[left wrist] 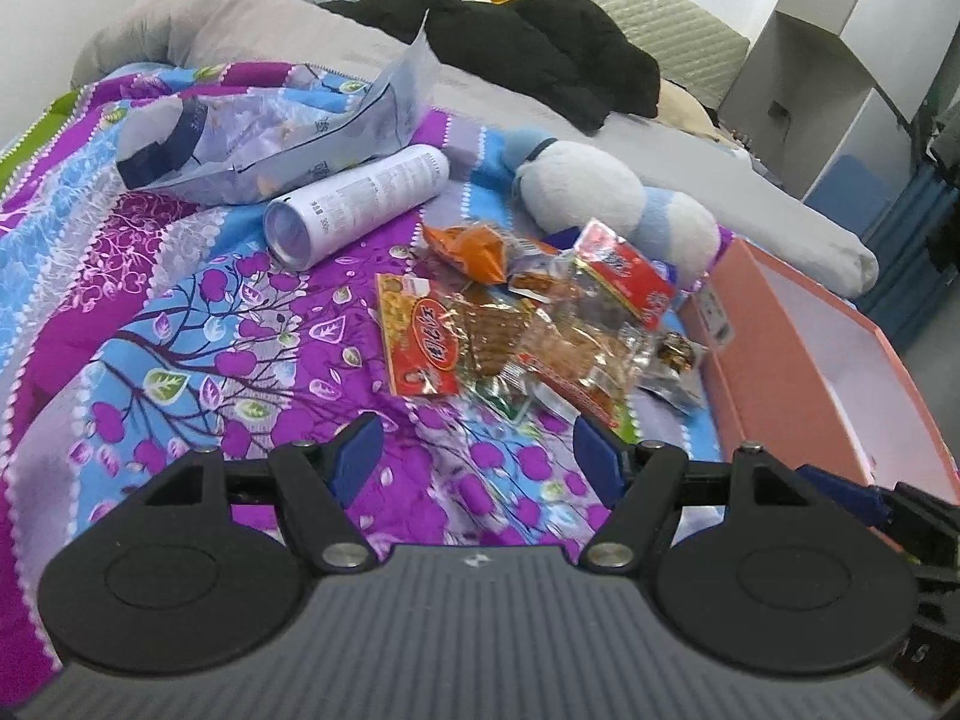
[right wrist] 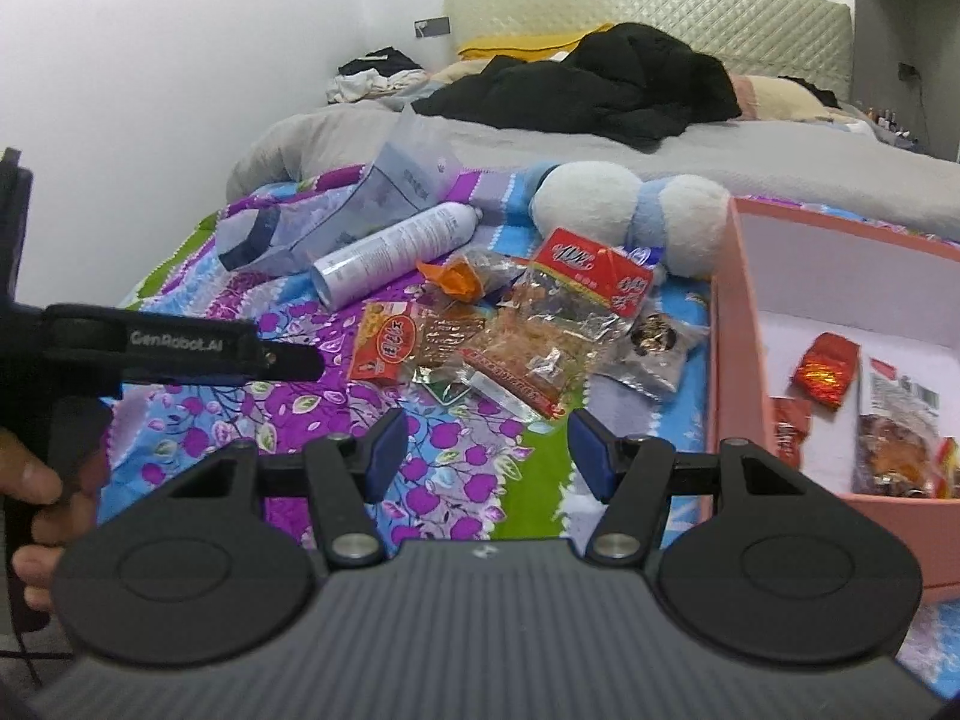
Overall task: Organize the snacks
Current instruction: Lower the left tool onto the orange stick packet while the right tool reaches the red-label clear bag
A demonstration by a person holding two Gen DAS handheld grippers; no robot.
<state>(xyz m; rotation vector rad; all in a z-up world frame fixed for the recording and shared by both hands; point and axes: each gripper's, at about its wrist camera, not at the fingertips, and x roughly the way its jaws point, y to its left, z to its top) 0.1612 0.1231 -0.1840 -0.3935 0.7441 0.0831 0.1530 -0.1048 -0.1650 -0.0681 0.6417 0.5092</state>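
Your left gripper point(left wrist: 477, 456) and right gripper point(right wrist: 480, 450) both hang with jaws wide and empty, touching nothing. The heap of crinkled clear and red-orange snack packets point(right wrist: 516, 330) lies on the purple floral quilt point(left wrist: 180, 324) just ahead of both. The pink cardboard box point(right wrist: 732, 324), already holding several packets, stands to the heap's right, nearer your right gripper.

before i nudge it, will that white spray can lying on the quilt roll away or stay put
The white spray can lies on its side, so it will probably roll if nudged. The soft quilt may slow it. Its smooth round body could slip between the pads.
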